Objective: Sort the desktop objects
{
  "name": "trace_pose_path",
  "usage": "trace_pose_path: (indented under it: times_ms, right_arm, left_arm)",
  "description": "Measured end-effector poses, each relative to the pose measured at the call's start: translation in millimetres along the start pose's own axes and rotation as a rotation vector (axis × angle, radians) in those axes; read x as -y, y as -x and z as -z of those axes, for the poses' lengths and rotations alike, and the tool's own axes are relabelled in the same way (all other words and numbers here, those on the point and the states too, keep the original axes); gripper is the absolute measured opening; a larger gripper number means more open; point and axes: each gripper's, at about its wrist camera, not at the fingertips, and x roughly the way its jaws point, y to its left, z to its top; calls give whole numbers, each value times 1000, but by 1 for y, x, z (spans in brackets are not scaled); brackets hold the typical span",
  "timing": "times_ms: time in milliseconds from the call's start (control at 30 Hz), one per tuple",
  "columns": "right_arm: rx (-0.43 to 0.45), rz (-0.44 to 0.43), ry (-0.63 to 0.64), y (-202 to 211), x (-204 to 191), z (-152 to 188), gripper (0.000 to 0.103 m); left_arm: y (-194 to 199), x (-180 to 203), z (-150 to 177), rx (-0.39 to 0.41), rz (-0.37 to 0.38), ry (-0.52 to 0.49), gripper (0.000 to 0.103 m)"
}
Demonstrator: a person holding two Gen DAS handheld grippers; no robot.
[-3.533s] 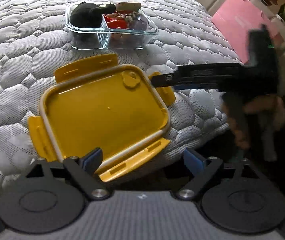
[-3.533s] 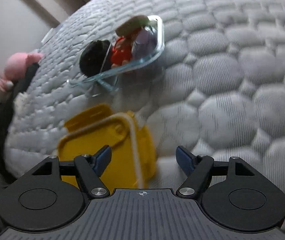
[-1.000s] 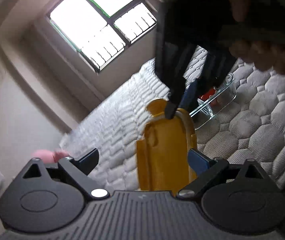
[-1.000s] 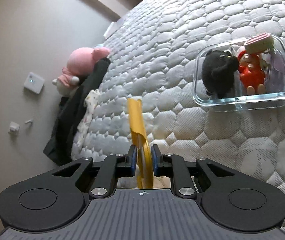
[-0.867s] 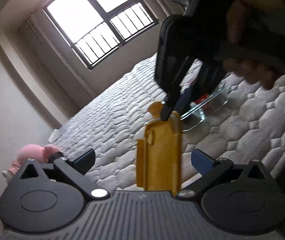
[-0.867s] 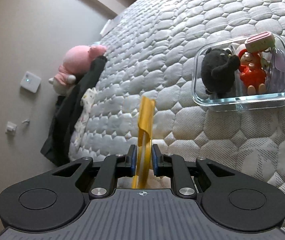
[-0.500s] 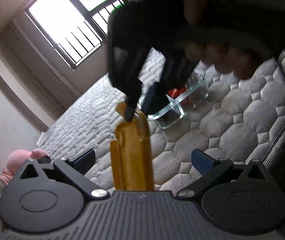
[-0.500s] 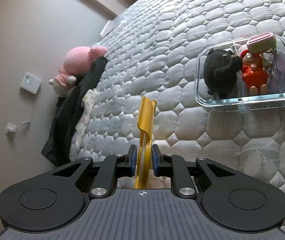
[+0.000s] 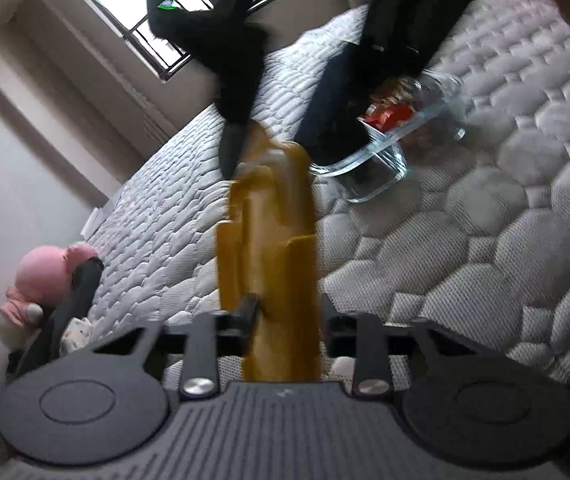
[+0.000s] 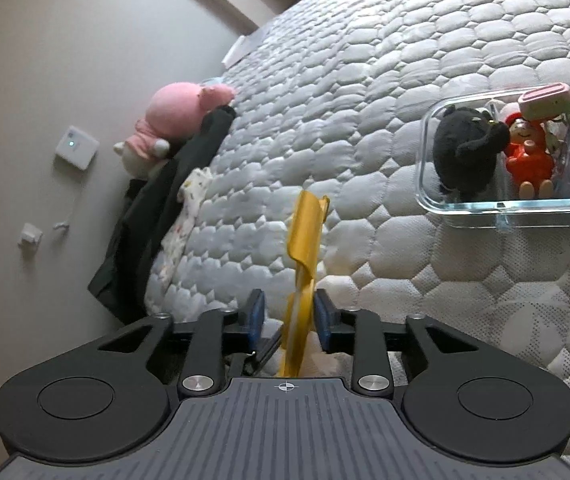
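We judge the step in hand as a lid handover: the yellow plastic snap-lock lid is held on edge in the air, near the clear glass two-compartment container on the quilted white mattress.

Left gripper: fingers pressed against both faces of the lid's lower edge, pinching it.

Right gripper: blue pads spread a little; the lid stands between them, close to the right-hand pad, and we cannot tell if it touches. From the left wrist view this gripper comes down from above onto the lid's top end, wrist tilted, picture blurred there.

Container holds a black plush toy in one compartment, an orange figure and a pink-topped piece in the other, standing above the rim.

Next move likely calls for turning the lid flat, centring it over the container, pressing the flaps down; tall items may block closing.

Pink plush pig lies well away from the container, at the mattress's far edge.
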Motion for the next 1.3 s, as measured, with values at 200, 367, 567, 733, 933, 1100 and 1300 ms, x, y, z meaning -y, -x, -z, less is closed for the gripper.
trace_pose_path:
  times_ms: [200,367,567,733,933,1100,1300]
  right_arm:
    - [48,-35,-90,3,22,-4,43]
    - [255,-17,-101,31,40,5,63]
    - [277,30,-13,24,50,34,77]
    - [146,-160,-207,-21,67,55,87]
    - [-92,-396,-542,-103,69,76,88]
    - [-199,-500,-953,-159,68,95,88]
    - [-186,-498,-1105,-192,49,94,88]
  left_arm:
    - [-10,-31,-8,-15,64,112,19]
    - [-30,-84,-24,-66,171,337,20]
    - [-73,-166,-27,-189,359,713,25]
    - [-108,-214,-5,-244,451,964,25]
    - [-147,-248,47,-330,562,1229,22]
    - [-170,-264,90,-373,644,1421,22]
    - [-199,-272,146,-439,823,1763,22]
